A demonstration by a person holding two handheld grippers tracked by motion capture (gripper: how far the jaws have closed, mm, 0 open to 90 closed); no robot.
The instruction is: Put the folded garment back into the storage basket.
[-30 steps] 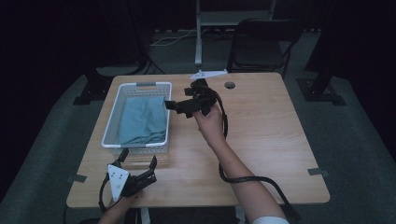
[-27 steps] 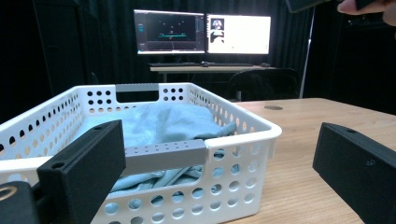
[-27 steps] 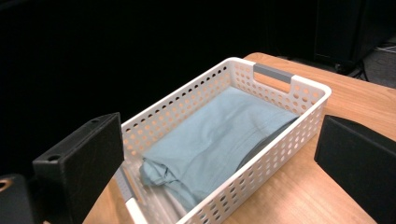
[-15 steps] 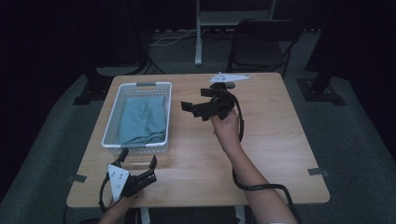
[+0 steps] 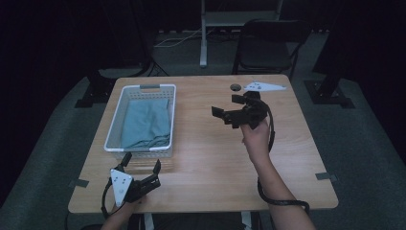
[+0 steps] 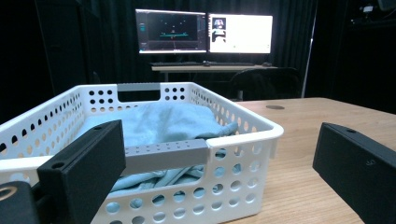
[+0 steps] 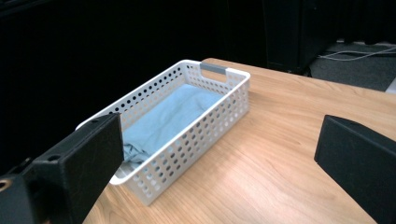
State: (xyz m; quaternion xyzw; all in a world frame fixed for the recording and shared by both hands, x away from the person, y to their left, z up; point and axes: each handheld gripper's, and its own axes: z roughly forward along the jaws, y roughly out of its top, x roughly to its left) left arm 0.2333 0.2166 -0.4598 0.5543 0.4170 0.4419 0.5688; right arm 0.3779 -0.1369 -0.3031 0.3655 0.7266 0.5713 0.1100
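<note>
A white perforated basket [image 5: 113, 125] with grey handles stands on the left half of the wooden table [image 5: 206, 163]. A light blue cloth [image 5: 146, 122] lies crumpled inside it. My left gripper [image 5: 141, 167] rests at the table's front left corner, just before the basket's near end, open and empty. In the left gripper view the basket [image 6: 243, 154] and cloth [image 6: 163, 121] sit close ahead. My right gripper [image 5: 227, 108] is held above the table's middle right, jaws pointing left toward the basket, open and empty. The right gripper view has the basket [image 7: 219, 109] and cloth [image 7: 173, 114] well beyond its jaws.
A small round hole [image 5: 235, 87] is in the tabletop near the far edge. A dark folding chair [image 5: 268, 50] stands behind the table. Two lit monitors [image 6: 203, 32] sit on a far desk. Bare wood lies between the basket and the right hand.
My right gripper has drawn back to the right, away from the basket's far corner toward the table's middle right. The left gripper has stayed put.
</note>
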